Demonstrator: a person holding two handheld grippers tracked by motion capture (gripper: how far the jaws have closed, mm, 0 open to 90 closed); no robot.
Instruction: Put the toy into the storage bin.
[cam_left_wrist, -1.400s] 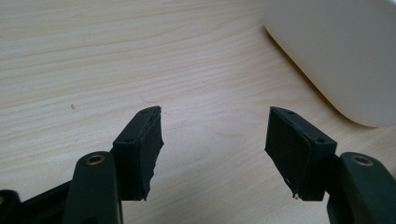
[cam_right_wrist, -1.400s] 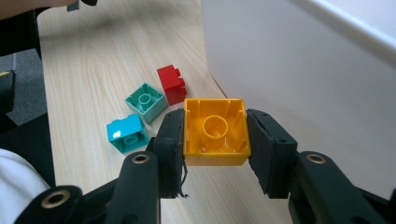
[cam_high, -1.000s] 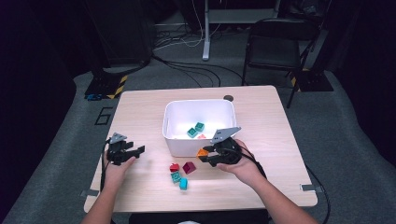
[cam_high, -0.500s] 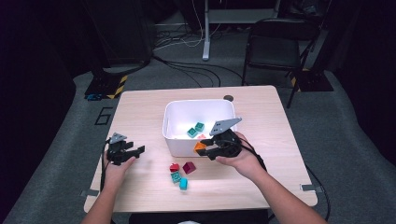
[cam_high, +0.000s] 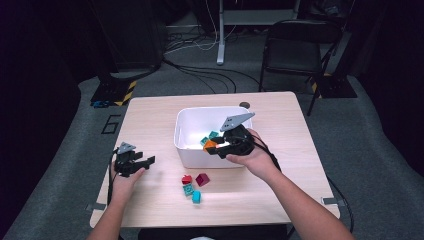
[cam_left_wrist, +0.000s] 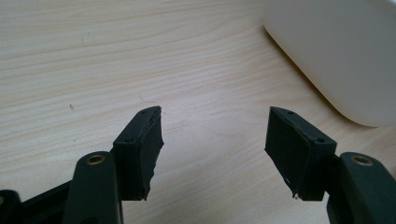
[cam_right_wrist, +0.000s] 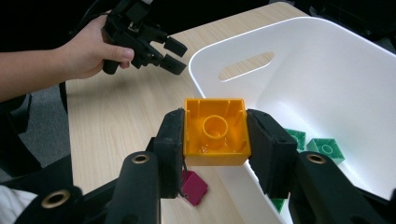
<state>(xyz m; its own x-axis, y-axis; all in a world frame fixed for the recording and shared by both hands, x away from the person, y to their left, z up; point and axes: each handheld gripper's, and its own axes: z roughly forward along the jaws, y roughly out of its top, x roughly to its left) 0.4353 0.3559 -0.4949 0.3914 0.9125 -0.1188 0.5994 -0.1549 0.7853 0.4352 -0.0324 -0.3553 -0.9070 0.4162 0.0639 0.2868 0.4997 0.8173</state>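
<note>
Orange block (cam_right_wrist: 215, 132), square and hollow with a round tube inside, sits pinched in the right gripper (cam_right_wrist: 215, 140) jaws over the white bin's (cam_right_wrist: 327, 70) rim; left gripper (cam_left_wrist: 212, 140) jaws spread, empty.

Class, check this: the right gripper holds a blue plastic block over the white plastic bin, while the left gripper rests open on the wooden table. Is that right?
Not quite. The square plastic block clamped in the right gripper is orange, as the right gripper view shows. It is over the white plastic bin, and the left gripper is open on the wooden table.
</note>
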